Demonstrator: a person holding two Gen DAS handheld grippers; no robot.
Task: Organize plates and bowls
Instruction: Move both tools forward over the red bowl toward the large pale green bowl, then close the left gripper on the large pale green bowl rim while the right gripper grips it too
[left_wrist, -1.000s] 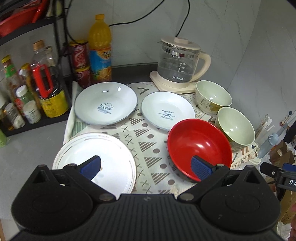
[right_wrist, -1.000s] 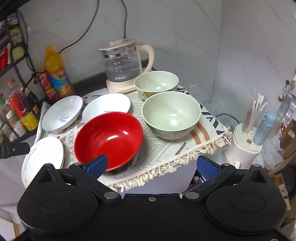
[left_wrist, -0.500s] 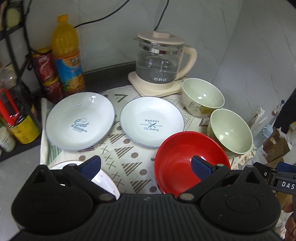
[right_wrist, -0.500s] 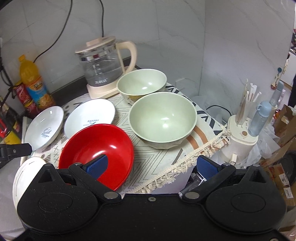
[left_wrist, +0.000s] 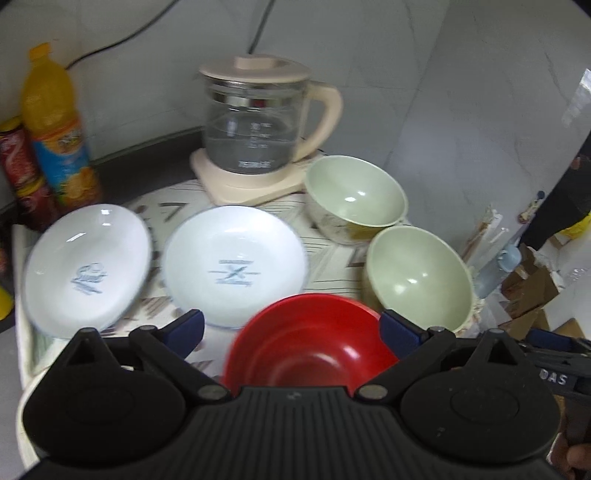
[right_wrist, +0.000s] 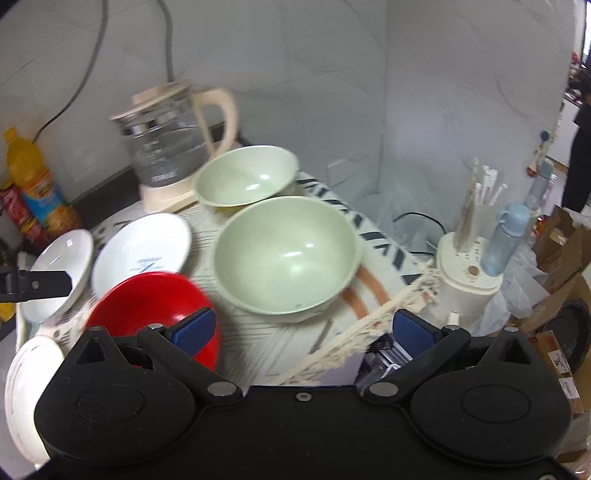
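Note:
A red bowl (left_wrist: 310, 343) sits on the patterned cloth (left_wrist: 332, 262), right in front of my open left gripper (left_wrist: 291, 328). Two white plates (left_wrist: 236, 266) (left_wrist: 86, 269) lie behind it, and two pale green bowls (left_wrist: 417, 273) (left_wrist: 354, 195) stand to the right. In the right wrist view my right gripper (right_wrist: 303, 330) stands open before the nearer green bowl (right_wrist: 286, 258), with the red bowl (right_wrist: 155, 306) at its left finger. A third white plate (right_wrist: 26, 387) lies at the lower left. Nothing is held by either gripper.
A glass kettle (left_wrist: 258, 122) on a cream base stands at the back. An orange drink bottle (left_wrist: 55, 125) and cans are at the back left. Off the table's right edge stand a white holder with sticks (right_wrist: 469, 266) and a blue bottle (right_wrist: 508, 236).
Both grippers have moved right and closer to the bowls. The near white plate has slid out of the left view. Both stay open.

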